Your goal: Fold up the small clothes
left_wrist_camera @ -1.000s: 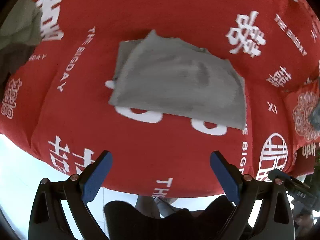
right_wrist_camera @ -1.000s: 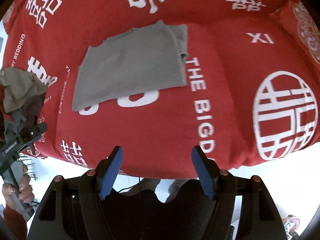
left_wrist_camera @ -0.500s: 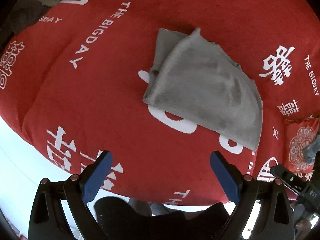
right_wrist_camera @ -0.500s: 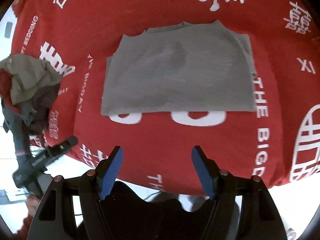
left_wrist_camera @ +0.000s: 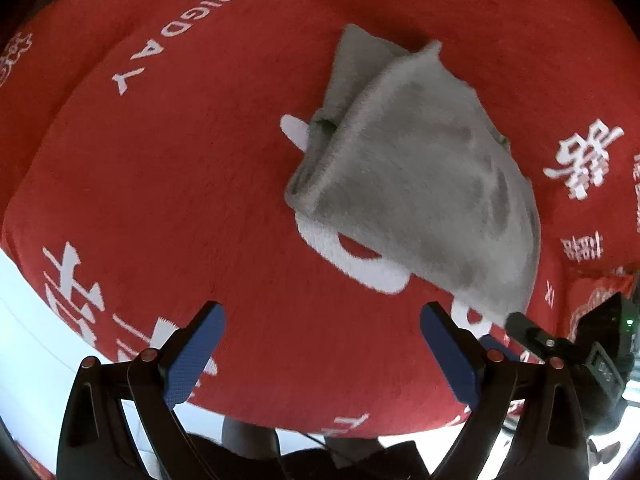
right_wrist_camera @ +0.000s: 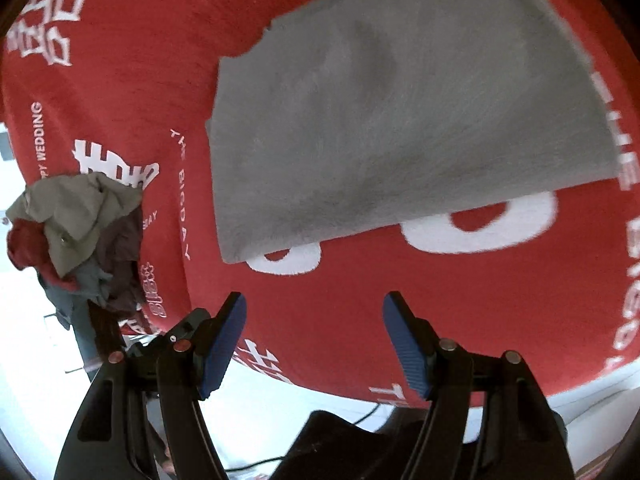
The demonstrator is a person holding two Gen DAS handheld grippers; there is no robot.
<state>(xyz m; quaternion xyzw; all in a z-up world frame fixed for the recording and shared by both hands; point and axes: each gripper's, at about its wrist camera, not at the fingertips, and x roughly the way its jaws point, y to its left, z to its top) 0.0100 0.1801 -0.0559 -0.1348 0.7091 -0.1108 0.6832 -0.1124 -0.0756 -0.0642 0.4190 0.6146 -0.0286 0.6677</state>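
Observation:
A folded grey garment (left_wrist_camera: 416,184) lies flat on a red cloth (left_wrist_camera: 180,168) printed with white letters; it fills the upper part of the right wrist view as the grey garment (right_wrist_camera: 400,112). My left gripper (left_wrist_camera: 322,316) hangs open above the red cloth, short of the garment's near edge, with nothing between its blue pads. My right gripper (right_wrist_camera: 314,306) is open too, just below the garment's near edge, and holds nothing. The right gripper's tip (left_wrist_camera: 520,322) shows at the garment's lower right corner in the left wrist view.
A pile of crumpled clothes (right_wrist_camera: 80,232) in olive, maroon and blue sits at the left edge of the red cloth. The cloth's near edge drops off to a pale floor (right_wrist_camera: 40,360). A dark shape lies below the grippers.
Both grippers have come down and closer to the grey garment, which looks larger in both views. The right gripper has shifted towards the garment's near edge. Both stayed open.

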